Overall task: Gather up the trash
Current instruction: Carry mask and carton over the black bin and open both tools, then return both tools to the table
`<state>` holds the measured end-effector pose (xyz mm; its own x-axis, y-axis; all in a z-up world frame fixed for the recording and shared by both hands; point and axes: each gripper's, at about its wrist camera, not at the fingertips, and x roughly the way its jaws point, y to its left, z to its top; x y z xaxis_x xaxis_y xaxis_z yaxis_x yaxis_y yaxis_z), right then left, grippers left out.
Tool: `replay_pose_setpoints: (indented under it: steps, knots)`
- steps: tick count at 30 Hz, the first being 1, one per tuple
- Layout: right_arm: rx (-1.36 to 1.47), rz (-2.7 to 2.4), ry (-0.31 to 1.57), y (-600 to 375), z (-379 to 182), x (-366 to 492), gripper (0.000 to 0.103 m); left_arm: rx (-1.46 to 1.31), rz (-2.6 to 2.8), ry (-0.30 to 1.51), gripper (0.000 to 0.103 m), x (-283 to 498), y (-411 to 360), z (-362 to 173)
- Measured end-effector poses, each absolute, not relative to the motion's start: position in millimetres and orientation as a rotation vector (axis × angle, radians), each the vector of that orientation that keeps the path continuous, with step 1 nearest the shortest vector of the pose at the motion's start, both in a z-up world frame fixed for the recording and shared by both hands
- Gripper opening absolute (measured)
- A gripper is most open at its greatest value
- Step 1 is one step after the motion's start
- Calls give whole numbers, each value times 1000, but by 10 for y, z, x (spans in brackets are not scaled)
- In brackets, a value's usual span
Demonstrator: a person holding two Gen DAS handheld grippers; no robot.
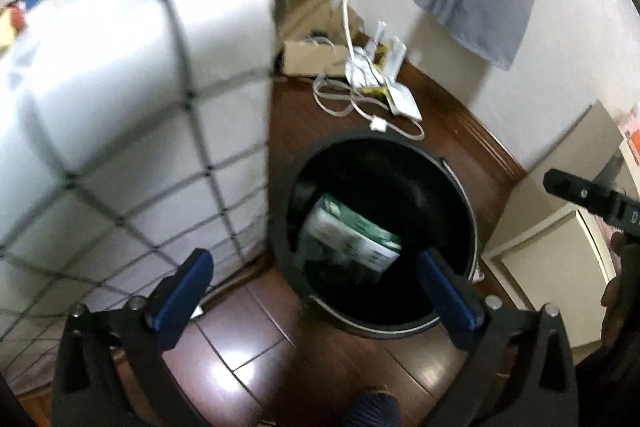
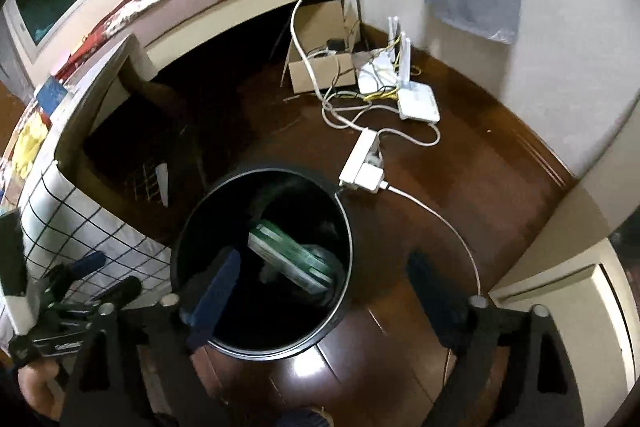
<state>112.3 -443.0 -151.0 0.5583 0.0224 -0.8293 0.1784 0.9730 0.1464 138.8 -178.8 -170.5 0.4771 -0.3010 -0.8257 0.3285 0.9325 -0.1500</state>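
Green packet (image 1: 352,235) inside black bin (image 1: 460,323), below open left claw (image 1: 314,283)

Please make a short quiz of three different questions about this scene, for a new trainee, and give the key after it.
1. True or false: the left gripper has its jaws open with nothing between them.
2. What lies inside the round black trash bin?
A. a green and white carton
B. a red cup
C. nothing
3. Fill in: on the dark wooden floor beyond the bin lies a white ____ strip with cables plugged in.

Key:
1. True.
2. A, the green and white carton rests tilted in the bin.
3. power.
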Motion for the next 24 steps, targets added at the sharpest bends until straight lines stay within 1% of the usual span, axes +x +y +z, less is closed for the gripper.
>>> replay_pose_setpoints:
  steps: [6, 11, 24]
  knots:
    - [156, -84, 915, -4121, -1238, 1047, 101, 45, -341, 901, 102, 1199, -1599, -1254]
    - [144, -67, 877, -3937, -1032, 993, 102, 54, -308, 852, 102, 1136, -1419, -997]
    - [84, 28, 804, -3285, -648, 933, 102, 36, -223, 765, 102, 1068, -1118, -683]
